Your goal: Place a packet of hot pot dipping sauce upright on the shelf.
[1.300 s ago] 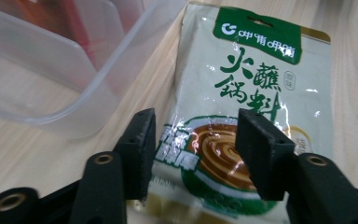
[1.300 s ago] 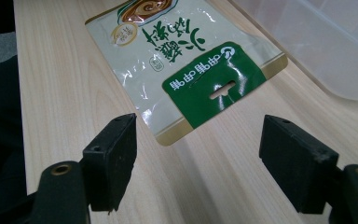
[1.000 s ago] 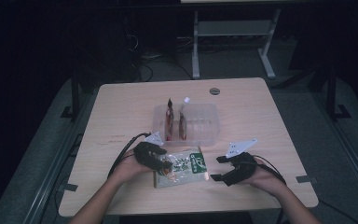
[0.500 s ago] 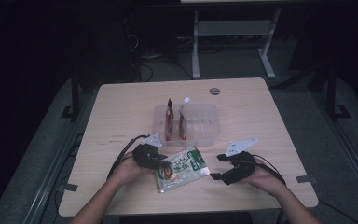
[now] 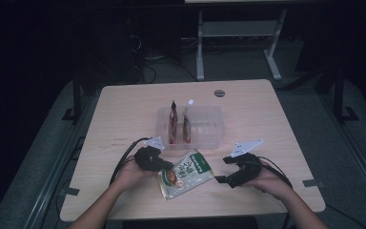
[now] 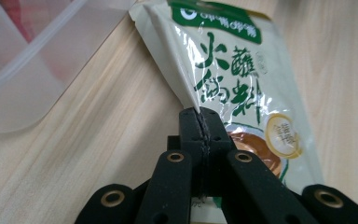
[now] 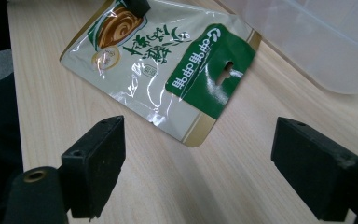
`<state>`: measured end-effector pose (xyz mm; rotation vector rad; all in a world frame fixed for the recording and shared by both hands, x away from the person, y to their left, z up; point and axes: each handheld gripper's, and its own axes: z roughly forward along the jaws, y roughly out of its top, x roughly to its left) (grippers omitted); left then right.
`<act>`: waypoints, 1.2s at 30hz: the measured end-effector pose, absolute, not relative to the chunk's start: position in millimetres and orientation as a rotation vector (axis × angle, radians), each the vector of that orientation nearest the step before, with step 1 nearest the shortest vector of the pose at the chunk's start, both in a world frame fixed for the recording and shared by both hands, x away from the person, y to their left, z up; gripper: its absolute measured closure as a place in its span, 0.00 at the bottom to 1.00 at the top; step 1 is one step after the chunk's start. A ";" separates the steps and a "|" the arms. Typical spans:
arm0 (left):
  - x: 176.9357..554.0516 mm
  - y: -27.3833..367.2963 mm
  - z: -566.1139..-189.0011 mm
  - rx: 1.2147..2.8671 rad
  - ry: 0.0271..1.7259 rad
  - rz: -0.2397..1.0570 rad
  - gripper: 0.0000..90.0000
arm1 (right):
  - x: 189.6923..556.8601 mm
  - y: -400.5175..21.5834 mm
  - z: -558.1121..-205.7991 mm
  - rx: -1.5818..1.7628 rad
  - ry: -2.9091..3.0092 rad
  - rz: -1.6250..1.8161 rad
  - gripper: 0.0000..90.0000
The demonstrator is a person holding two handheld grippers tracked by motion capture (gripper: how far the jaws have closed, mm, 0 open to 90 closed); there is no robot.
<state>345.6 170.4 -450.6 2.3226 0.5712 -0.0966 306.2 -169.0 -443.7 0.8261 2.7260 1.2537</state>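
Left gripper [image 6: 200, 122] pinches a sauce packet [image 5: 185, 172] near the worktop's [image 5: 124, 109] front edge

Its jaws have just closed on the packet's side edge; right gripper [image 7: 196, 172] jaws stand wide, just opened further, nothing between; clear tub [image 5: 209, 129] sits mid-worktop behind.

A light wooden table [image 5: 124, 105] stands on grey floor [image 5: 43, 157] in a dark room, a white frame [image 5: 238, 36] behind.

- The high view is dim; the room around the table [image 5: 124, 105] sinks into near black.
- Both gripper views are bright and evenly lit.
- Glare streaks the sauce packet [image 7: 168, 60] ahead of the right jaws.
- The black jaws nearest each lens look soft.
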 end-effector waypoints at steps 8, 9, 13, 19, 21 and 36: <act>333.6 168.5 -430.4 2.259 0.490 -0.071 1.00 | 308.9 -167.2 -439.1 0.862 2.722 1.266 0.15; 332.3 168.0 -428.3 2.254 0.480 -0.063 1.00 | 309.6 -166.5 -438.4 0.869 2.721 1.274 0.15; 327.6 166.4 -420.8 2.241 0.446 -0.051 1.00 | 313.5 -161.8 -434.2 0.859 2.714 1.309 0.15; 322.5 163.4 -410.1 2.217 0.396 -0.038 1.00 | 323.1 -151.6 -427.6 0.848 2.702 1.377 0.15; 322.2 162.8 -407.1 2.202 0.387 -0.031 1.00 | 326.3 -148.9 -426.4 0.862 2.702 1.396 0.15; 324.6 161.6 -388.5 2.124 0.362 0.013 1.00 | 346.8 -143.2 -431.4 0.827 2.721 1.542 0.26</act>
